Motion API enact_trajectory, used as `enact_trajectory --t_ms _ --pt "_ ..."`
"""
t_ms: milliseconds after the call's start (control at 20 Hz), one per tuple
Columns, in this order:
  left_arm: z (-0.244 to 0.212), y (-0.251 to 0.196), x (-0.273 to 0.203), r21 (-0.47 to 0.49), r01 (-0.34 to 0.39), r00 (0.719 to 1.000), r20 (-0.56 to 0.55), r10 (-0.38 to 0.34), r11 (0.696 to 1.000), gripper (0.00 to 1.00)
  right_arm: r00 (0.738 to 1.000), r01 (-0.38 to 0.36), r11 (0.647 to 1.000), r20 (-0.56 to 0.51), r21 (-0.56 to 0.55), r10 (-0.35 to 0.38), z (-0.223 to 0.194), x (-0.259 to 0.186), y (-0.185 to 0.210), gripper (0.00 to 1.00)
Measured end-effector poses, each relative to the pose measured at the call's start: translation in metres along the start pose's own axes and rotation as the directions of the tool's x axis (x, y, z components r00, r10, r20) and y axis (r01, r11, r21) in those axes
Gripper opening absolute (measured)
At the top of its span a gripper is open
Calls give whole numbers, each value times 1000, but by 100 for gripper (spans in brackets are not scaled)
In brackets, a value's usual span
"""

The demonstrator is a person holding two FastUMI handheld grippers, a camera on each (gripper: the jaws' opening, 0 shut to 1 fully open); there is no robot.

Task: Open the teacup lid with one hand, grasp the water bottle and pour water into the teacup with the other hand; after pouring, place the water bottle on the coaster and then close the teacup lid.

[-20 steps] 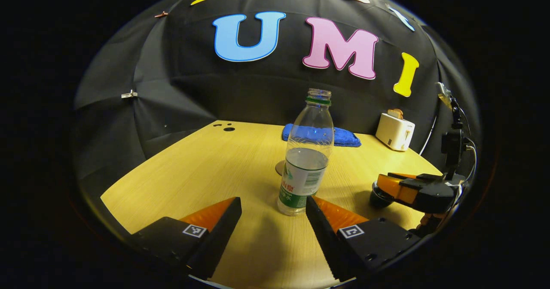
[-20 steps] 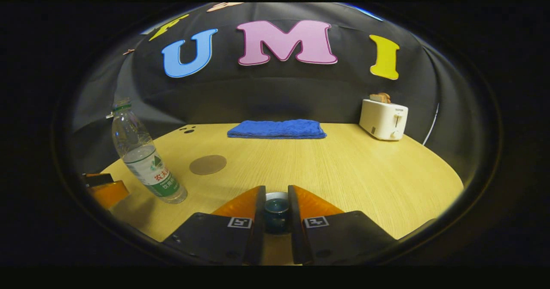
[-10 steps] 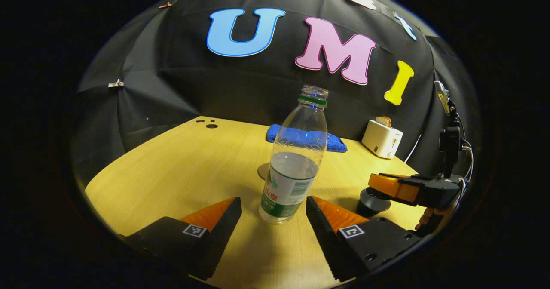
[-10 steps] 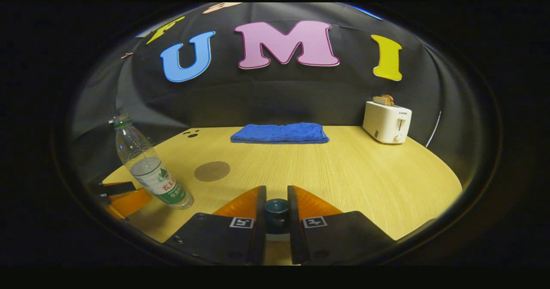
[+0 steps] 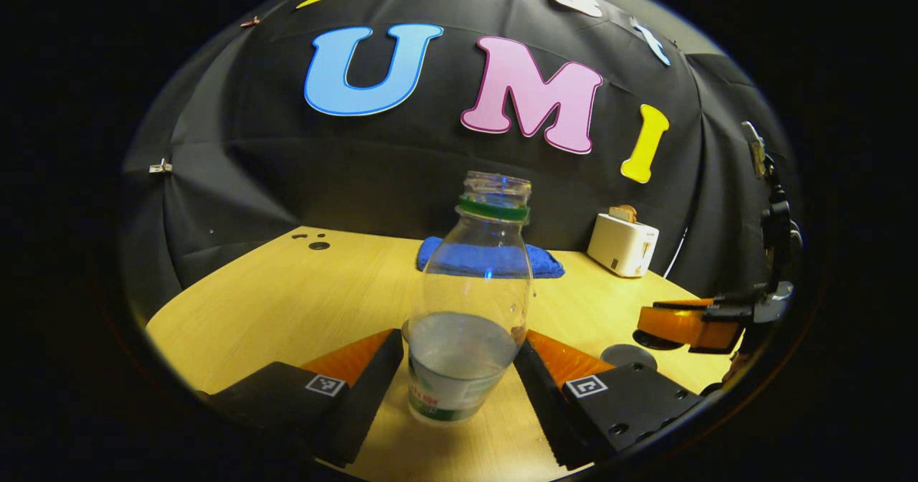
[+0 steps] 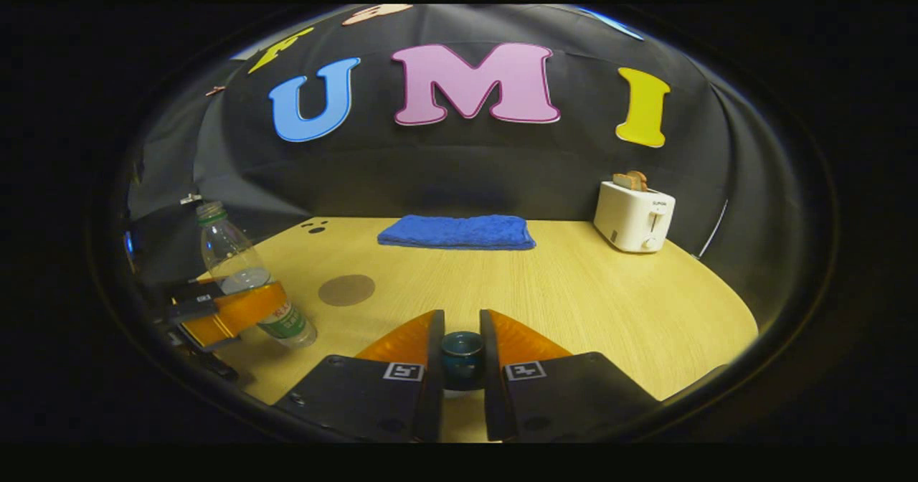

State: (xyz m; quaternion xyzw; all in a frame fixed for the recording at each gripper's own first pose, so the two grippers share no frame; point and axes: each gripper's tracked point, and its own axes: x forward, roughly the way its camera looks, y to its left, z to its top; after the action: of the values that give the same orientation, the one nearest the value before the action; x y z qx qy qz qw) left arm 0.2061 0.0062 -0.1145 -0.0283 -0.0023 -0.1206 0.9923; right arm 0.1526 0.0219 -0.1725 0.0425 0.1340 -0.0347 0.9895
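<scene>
Two steps overlap. In the left gripper view, the left gripper (image 5: pixel 459 367) has its jaws apart, flanking the uncapped water bottle (image 5: pixel 470 310) standing on the table (image 5: pixel 272 288); closing on it comes next. In the right gripper view, the right gripper (image 6: pixel 461 349) is clamped on the teacup lid (image 6: pixel 461 348), coaster (image 6: pixel 346 290) well apart.

The water bottle (image 5: pixel 467 324) carries a green and white label with red characters, too blurred to read. The toaster (image 6: pixel 632 216), at two o'clock on the surface (image 6: pixel 574 303), bears a small dark mark, perhaps a brand, unreadable.
</scene>
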Motion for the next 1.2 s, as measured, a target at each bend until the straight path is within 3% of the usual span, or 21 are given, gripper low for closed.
enact_trajectory --t_ms 250,450,500,550,650,700,900,950,1050,1100,1200 --pt "-4 -1 17 -4 17 1000 -22 -17 1000 91 1000 24 1000 -12 7 -24 -7 -2 -11 27" --pt "-5 -2 18 100 13 999 -42 -8 995 80 999 44 999 -6 16 -44 -5 -7 -23 26" --pt "-4 1 16 180 -5 998 -54 15 984 78 999 49 999 -4 20 -49 -5 -10 -28 26" --pt "2 -4 17 310 6 998 -57 12 951 77 998 56 998 -3 23 -56 -5 -14 -35 26" --pt "6 -14 18 411 22 998 -57 2 911 77 998 61 998 -16 23 -61 -9 -19 -42 26" --pt "9 -17 19 462 25 999 -52 -1 887 77 998 62 998 -17 24 -61 -9 -23 -48 31" --pt "16 -26 28 711 18 999 -36 10 703 76 997 76 997 -1 16 -76 -7 -34 -67 26" --pt "14 -29 32 756 22 999 -38 11 654 77 997 80 997 1 16 -80 -7 -37 -72 31" --pt "9 -40 39 828 38 999 -51 7 559 76 996 93 996 -2 12 -93 -9 -41 -82 26" --pt "8 -43 40 861 48 998 -55 0 506 76 996 92 996 -4 10 -92 -10 -43 -86 31" --pt "4 -53 45 918 60 998 -56 -20 392 77 995 97 995 -4 8 -97 -12 -47 -94 31"
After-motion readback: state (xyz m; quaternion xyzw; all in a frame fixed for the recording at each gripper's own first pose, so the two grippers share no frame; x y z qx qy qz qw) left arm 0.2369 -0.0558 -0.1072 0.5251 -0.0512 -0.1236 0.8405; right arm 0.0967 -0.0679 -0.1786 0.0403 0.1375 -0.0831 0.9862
